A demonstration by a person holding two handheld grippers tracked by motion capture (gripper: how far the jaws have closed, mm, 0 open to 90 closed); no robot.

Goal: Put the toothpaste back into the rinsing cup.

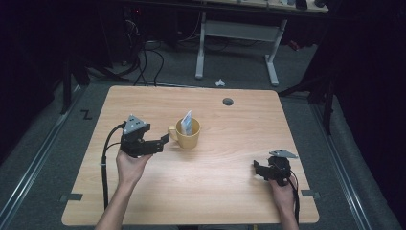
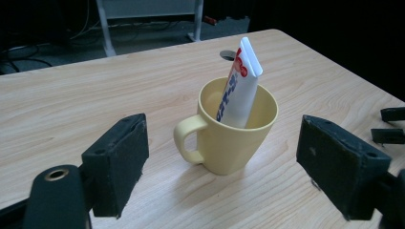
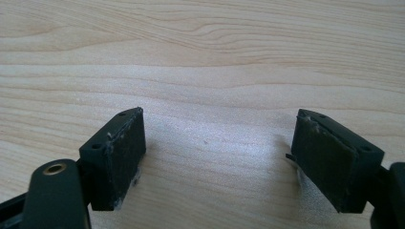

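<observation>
A yellow mug (image 1: 187, 135) stands upright near the middle of the wooden counter (image 1: 215, 191), its handle pointing to 9 o'clock. A white toothpaste tube (image 1: 187, 122) stands in it, leaning against the rim with its flat end up. At 9 o'clock of the mug, just beside the handle, the left claw (image 1: 164, 139) is released, jaws spread wide and holding nothing. Well apart at 4 o'clock, the right claw (image 1: 255, 167) rests low over bare wood, also released and empty.

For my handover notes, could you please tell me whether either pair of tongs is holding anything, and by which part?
Nothing is held. The left tongs stand open before the yellow ceramic mug; the right tongs are open over the bare wooden table.
</observation>
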